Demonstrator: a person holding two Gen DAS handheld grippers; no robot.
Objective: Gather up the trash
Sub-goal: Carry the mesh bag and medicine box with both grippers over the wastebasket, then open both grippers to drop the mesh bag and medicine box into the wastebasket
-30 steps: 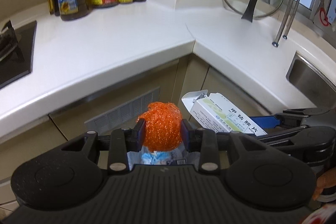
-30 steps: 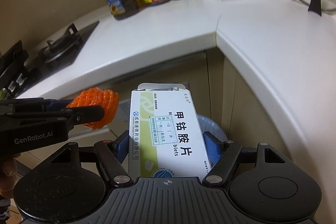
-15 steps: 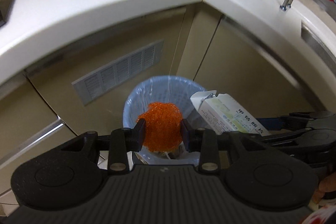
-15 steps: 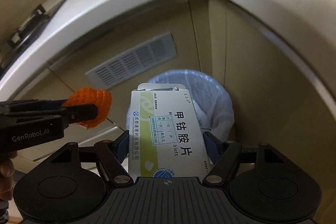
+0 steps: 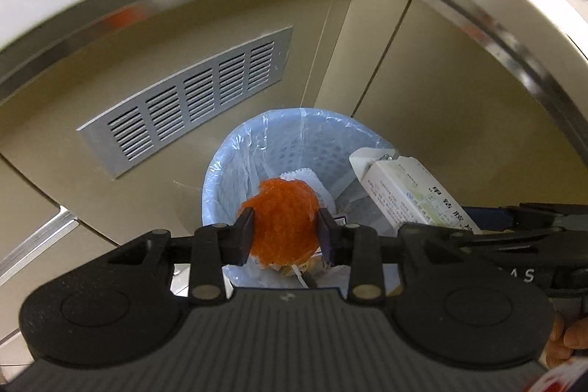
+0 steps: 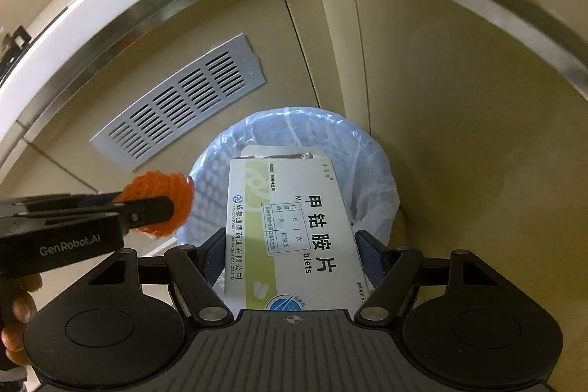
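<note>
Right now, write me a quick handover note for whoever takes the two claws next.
Left claw: shut on the orange mesh ball, held over the trash bin.
Right claw: shut on the white medicine box, also above the bin.
Bin: blue-lined, on the floor in the cabinet corner, with some trash already in it.
Done: both pieces picked up and brought over the bin.
Left: open both claws to drop them in.
</note>
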